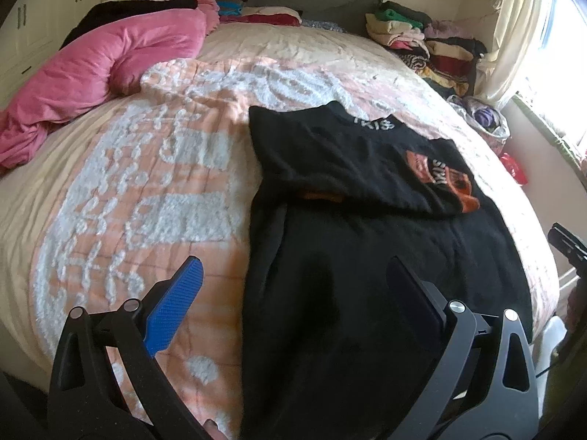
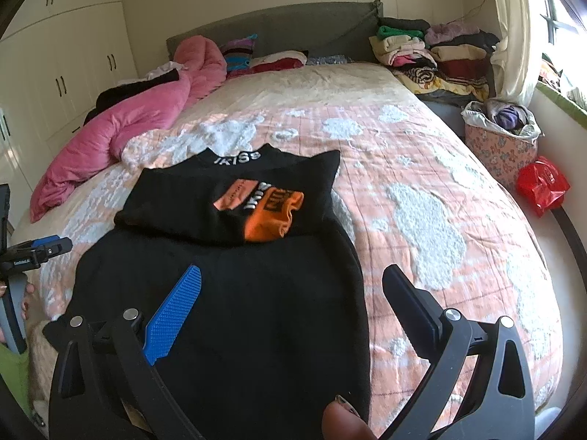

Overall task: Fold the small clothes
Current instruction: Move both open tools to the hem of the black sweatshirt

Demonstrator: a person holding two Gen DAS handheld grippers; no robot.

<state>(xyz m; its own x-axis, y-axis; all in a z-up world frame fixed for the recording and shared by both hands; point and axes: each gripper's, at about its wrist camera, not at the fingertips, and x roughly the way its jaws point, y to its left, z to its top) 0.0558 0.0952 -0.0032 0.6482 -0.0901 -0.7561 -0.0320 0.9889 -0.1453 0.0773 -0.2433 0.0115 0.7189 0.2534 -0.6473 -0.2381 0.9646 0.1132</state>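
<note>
Black top part-folded on the bed, both of my hand-held grippers hanging over its near hem.

From my left: the pink duvet [image 1: 110, 58] lies bunched along the bed's far-left side, then my left hand-held gripper [image 1: 293, 286] hovers with its jaws spread and nothing between them, over the left edge of the black top [image 1: 367, 256]. The top lies flat on the peach bedspread [image 1: 146, 183], collar away from me, with its upper part doubled over so the orange print [image 2: 271, 209] faces up. My right hand-held gripper [image 2: 293, 286] is likewise spread wide and empty above the lower right of the cloth. I judge one fold is in and the next is due: each gripper must drop to a hem corner, pinch only the cloth, not the bedspread, and carry it toward the collar.
</note>
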